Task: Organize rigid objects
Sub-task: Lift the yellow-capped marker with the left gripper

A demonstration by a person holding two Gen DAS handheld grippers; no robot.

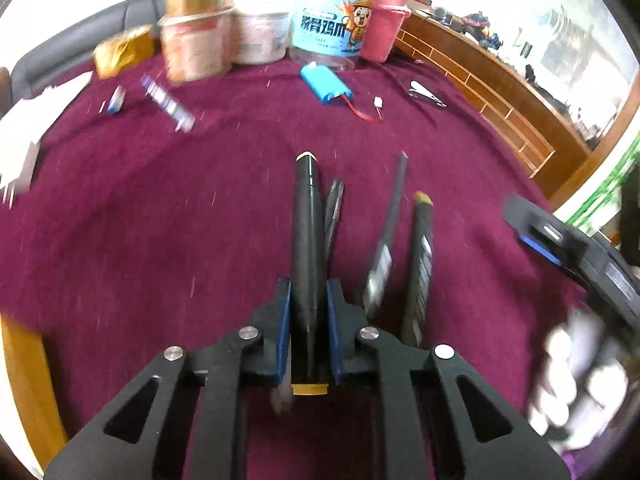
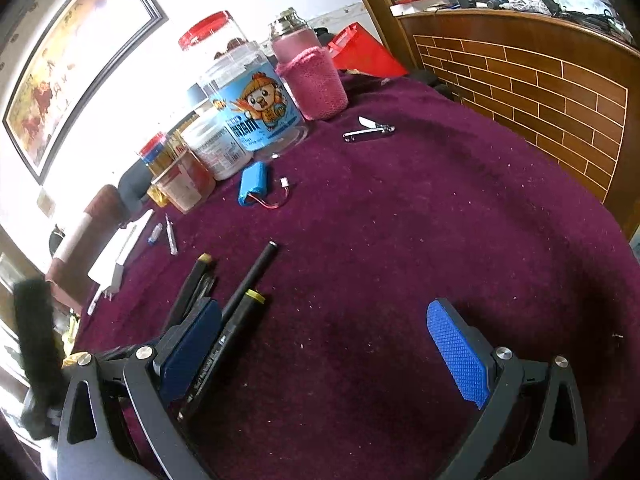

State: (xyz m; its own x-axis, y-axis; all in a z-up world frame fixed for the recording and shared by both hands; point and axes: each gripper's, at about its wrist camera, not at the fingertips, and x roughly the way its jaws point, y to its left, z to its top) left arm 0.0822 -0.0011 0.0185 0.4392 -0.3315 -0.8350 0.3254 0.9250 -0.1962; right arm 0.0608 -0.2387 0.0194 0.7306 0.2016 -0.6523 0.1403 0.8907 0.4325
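My left gripper point(image 1: 308, 300) is shut on a black marker with yellow ends point(image 1: 306, 240), held just above the maroon cloth. Beside it lie a dark pen point(image 1: 334, 208), a thin black pen point(image 1: 394, 208) and a second black marker with a yellow cap point(image 1: 420, 264), roughly parallel. My right gripper point(image 2: 328, 344) is open and empty low over the cloth; its left finger sits next to the pens. In the right wrist view the thin black pen point(image 2: 256, 272), the yellow-capped marker point(image 2: 224, 344) and the held marker point(image 2: 192, 280) show at lower left.
A blue battery pack with red wire point(image 1: 326, 84) point(image 2: 252, 182), nail clippers point(image 1: 426, 94) point(image 2: 368, 130), a small tube point(image 1: 168, 102) and a white plug point(image 2: 116, 264) lie on the cloth. Jars point(image 1: 332, 20), tubs and a pink-sleeved bottle point(image 2: 310, 76) stand at the back. A wooden headboard point(image 2: 540, 92) is on the right.
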